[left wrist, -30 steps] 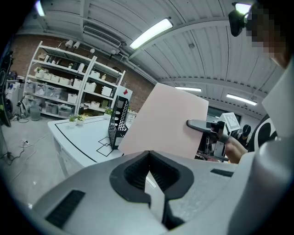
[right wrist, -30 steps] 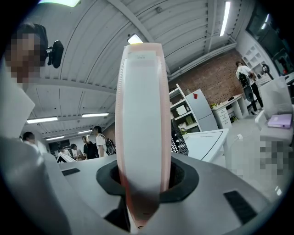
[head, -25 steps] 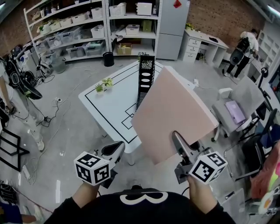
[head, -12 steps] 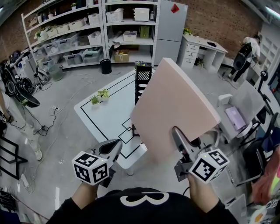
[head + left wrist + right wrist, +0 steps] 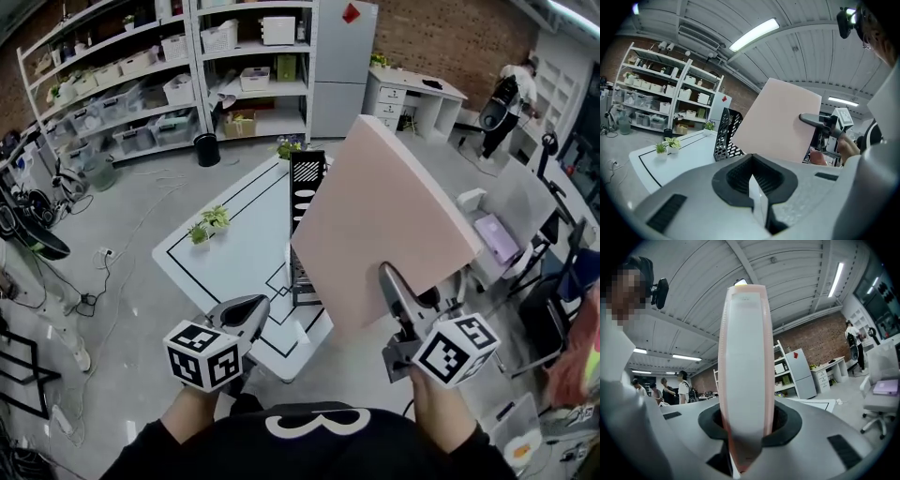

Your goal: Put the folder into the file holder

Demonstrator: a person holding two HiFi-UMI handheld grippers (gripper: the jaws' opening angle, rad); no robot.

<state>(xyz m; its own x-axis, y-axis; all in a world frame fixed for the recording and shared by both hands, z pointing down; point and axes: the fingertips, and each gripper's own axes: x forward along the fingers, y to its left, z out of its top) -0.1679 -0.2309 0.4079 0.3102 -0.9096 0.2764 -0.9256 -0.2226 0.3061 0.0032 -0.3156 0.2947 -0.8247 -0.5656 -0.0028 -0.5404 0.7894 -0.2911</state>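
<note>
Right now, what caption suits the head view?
Right gripper holds a pink folder aloft, black file holder standing on the white table; left gripper empty.

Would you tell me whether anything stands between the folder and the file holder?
Nothing visible does: the right gripper holds the folder aloft near the file holder, and the potted plants stand off to one side.

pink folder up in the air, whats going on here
A person holds a gripper in each hand. The right gripper is shut on a pink folder, held up in the air near the white table. The left gripper is shut and empty. The black file holder stands on the table, and the folder is not in it yet.
</note>
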